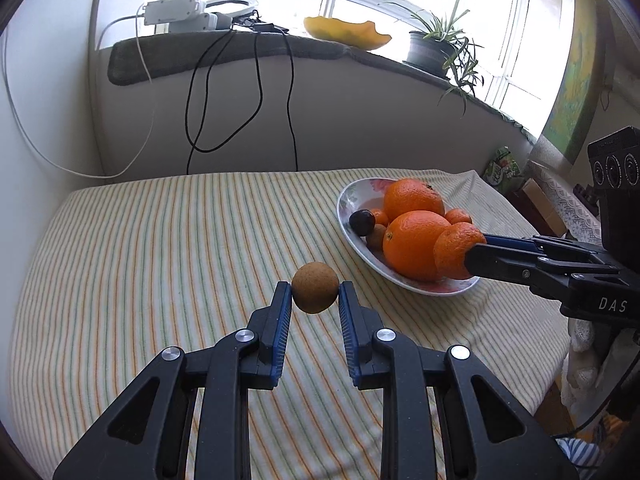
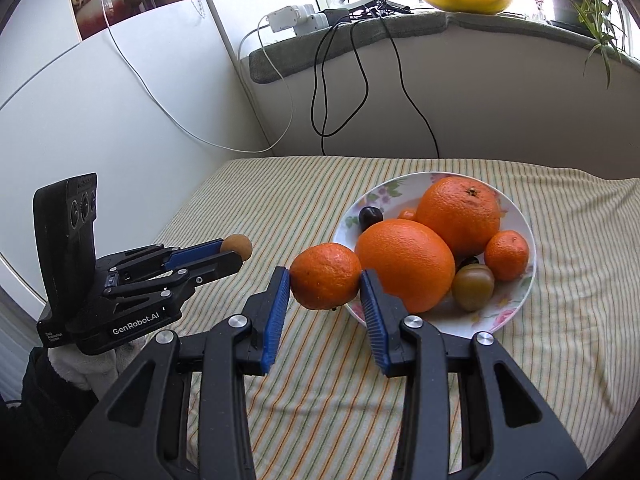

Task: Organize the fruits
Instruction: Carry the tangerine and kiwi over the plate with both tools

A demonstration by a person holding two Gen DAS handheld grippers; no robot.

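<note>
Black linkage arms fill the foreground of both wrist views. Between them the left tool is nearly closed, pinching a small round brown fruit at the very tips of its blue pads, clear above the cloth. The right tool stands a little wider, clamped on a mandarin just beside the near rim of the flowered plate.

Both grips look shallow, so either fruit could roll out of the pads if a tool tilts or jolts, and then run across the cloth. The mandarin also sits close against the large orange; a careless swing may nudge the pile and tip fruit over the low rim. Squeezing harder could bruise the soft peel.

Underneath lies a striped cloth over what seems a padded, yielding surface. Behind it rises a pale wall with dangling cables, a sill carrying a potted plant, and bright windows.
</note>
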